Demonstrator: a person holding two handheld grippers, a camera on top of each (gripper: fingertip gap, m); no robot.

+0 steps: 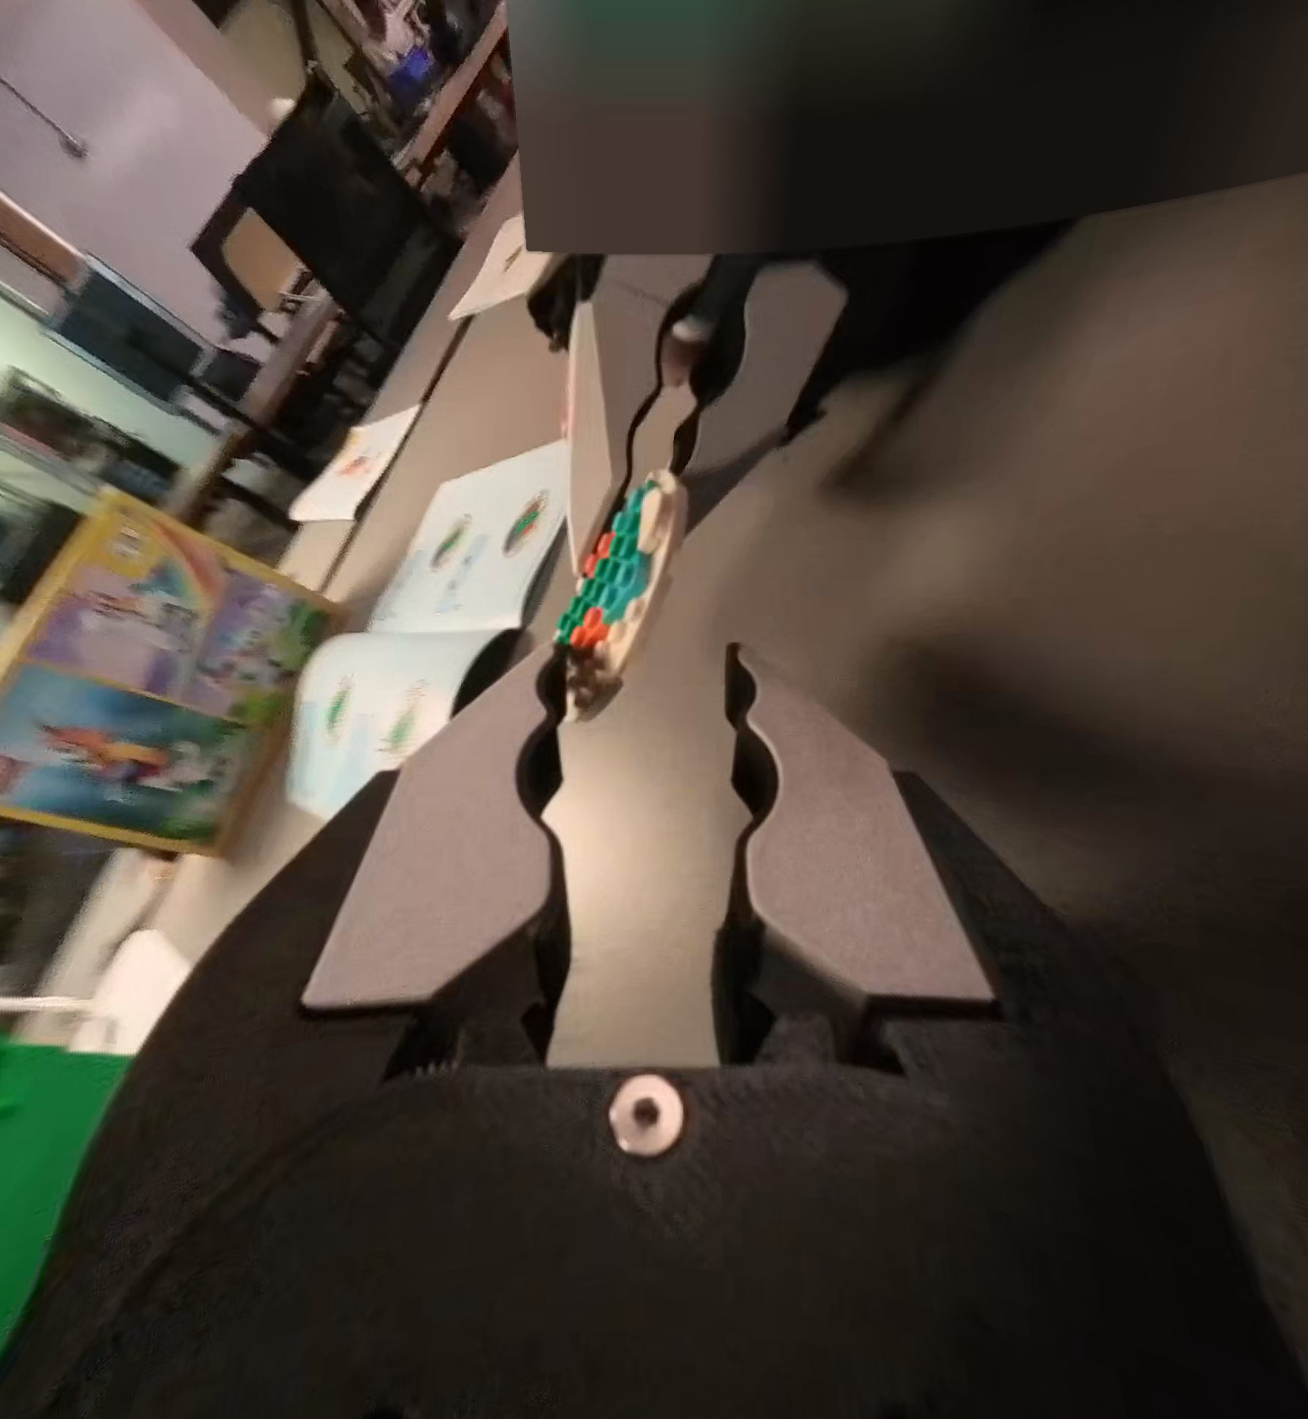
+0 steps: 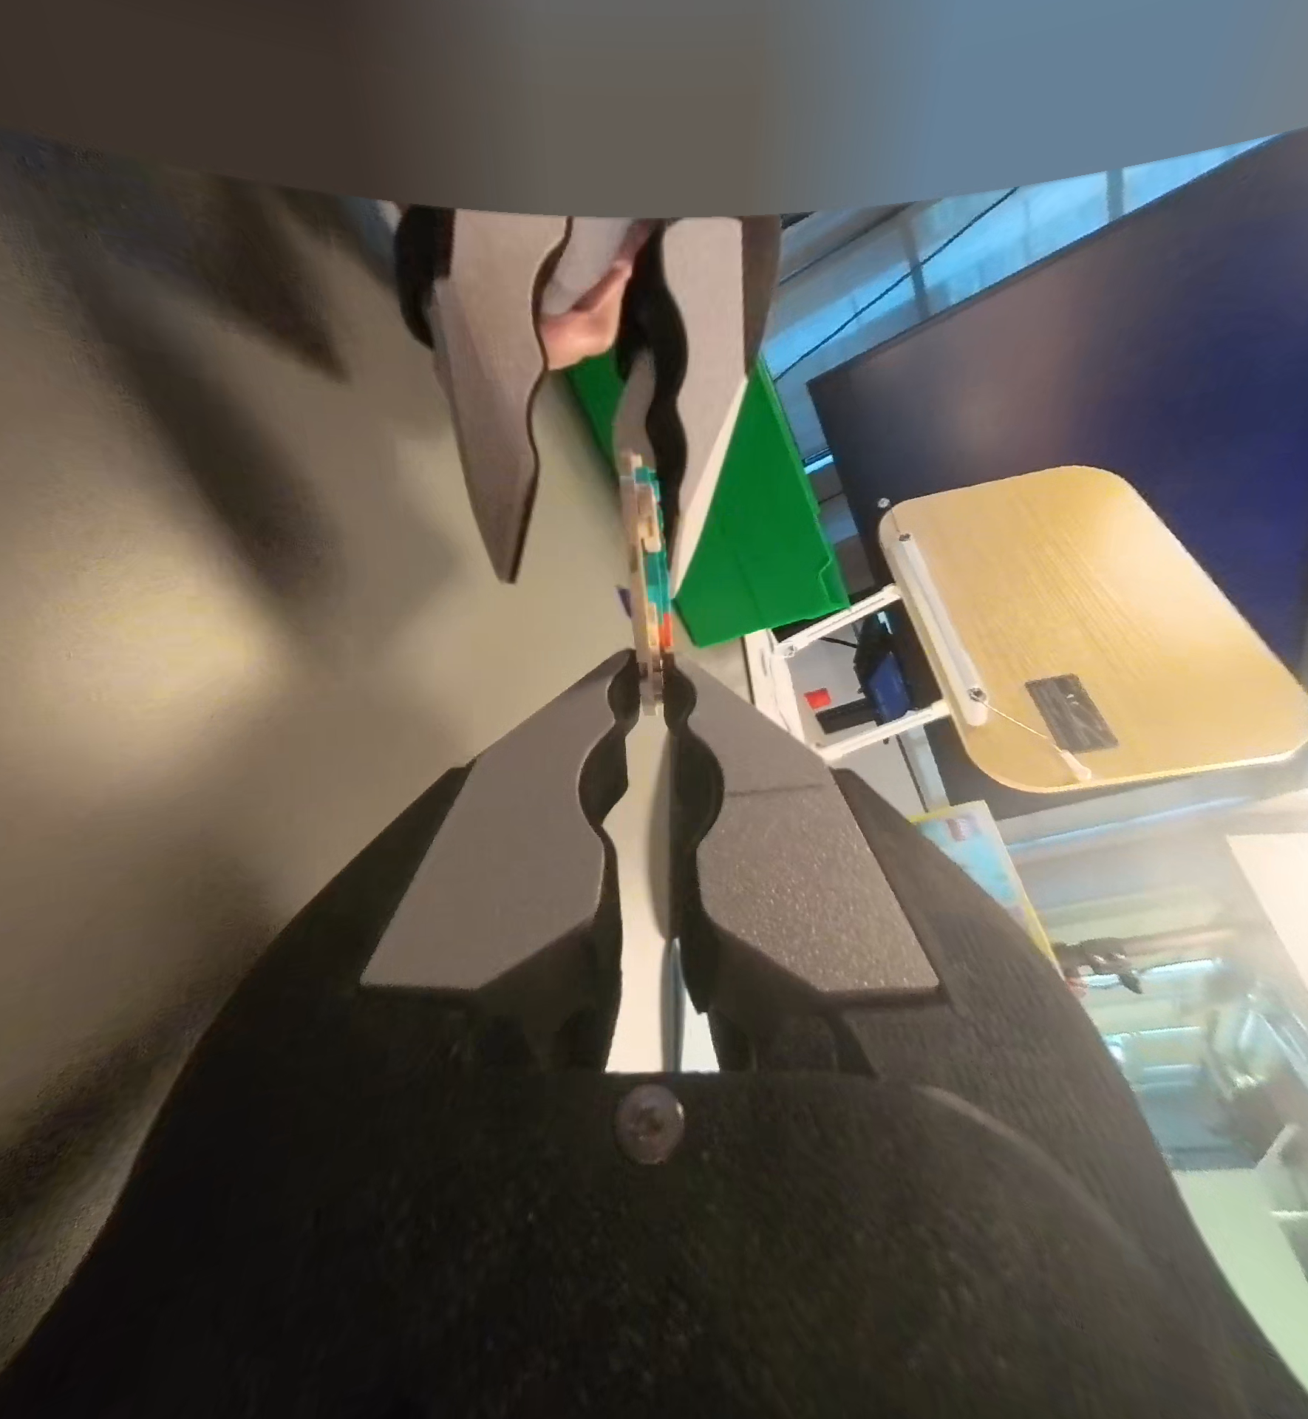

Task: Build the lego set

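A flat lego assembly (image 1: 620,572) of white, teal, green and orange-red pieces hangs in the air between the two grippers. My right gripper (image 2: 652,691) is shut on its near end; in the left wrist view it comes in from above (image 1: 662,472). In the right wrist view the assembly (image 2: 647,568) shows edge-on. My left gripper (image 1: 643,676) is open, and the assembly's lower end lies against the tip of its left finger (image 1: 513,737). In the right wrist view the left gripper (image 2: 593,572) comes from above, the assembly close beside one finger (image 2: 712,430).
An open instruction booklet (image 1: 474,553) and loose sheets (image 1: 359,468) lie on the grey table (image 1: 635,883). The lego box (image 1: 121,676) stands at the left. A green bin (image 2: 751,522) sits behind the grippers. A wooden chair seat (image 2: 1081,622) and a dark screen (image 2: 1135,322) are at the right. My left and right fingertips are right by each other.
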